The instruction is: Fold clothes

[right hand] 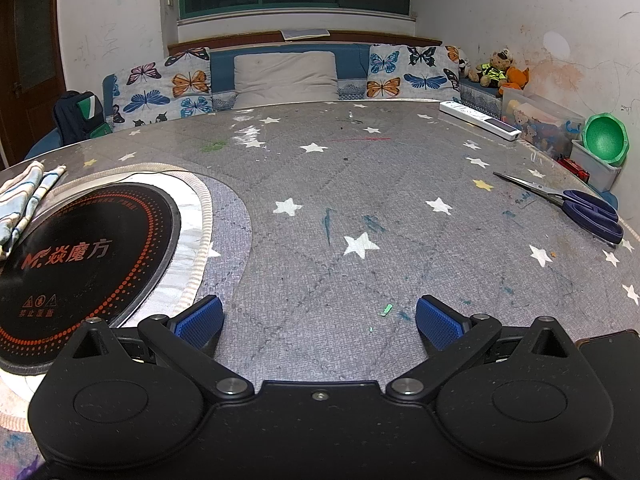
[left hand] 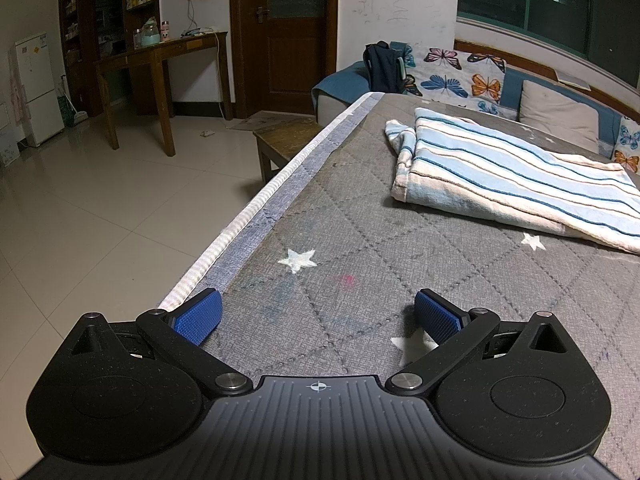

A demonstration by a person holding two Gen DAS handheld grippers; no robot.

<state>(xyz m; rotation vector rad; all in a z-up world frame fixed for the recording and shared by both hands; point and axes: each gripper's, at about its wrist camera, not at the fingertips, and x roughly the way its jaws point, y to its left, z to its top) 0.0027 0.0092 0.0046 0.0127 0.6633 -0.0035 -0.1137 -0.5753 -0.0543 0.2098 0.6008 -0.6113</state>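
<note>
Left gripper (left hand: 316, 314) sits low over the grey quilted tabletop cover with white stars (left hand: 360, 216), its blue-padded fingers (left hand: 198, 318) spread wide with nothing between them, so it's released. I've got it near the tabletop's left edge, where a pale ribbed trim (left hand: 240, 216) runs away from me. Ahead and to the right I see the folded striped towel in white, light blue and dark blue (left hand: 516, 180), lying flat on the cover, well apart from the gripper. Past the edge there's tiled floor, a small wooden stool (left hand: 286, 138) and a wooden side table (left hand: 160, 64) against the wall.

Over to my right gripper (right hand: 320, 320): same story, blue pads (right hand: 438, 322) held wide apart, empty, hovering above the starry cover. On its left I see a round black induction cooktop with orange markings (right hand: 84, 248) set into the tabletop, ringed by the same ribbed trim. A corner of the striped towel (right hand: 24, 200) shows at the far left, just beyond the cooktop's rim. Off to the right, blue-handled scissors (right hand: 576, 204) lie on the cover, and further back a white power strip (right hand: 480, 120) rests near the tabletop's far edge. Behind it all, a sofa with butterfly-print cushions (right hand: 168, 88). Neither gripper touches the towel.
</note>
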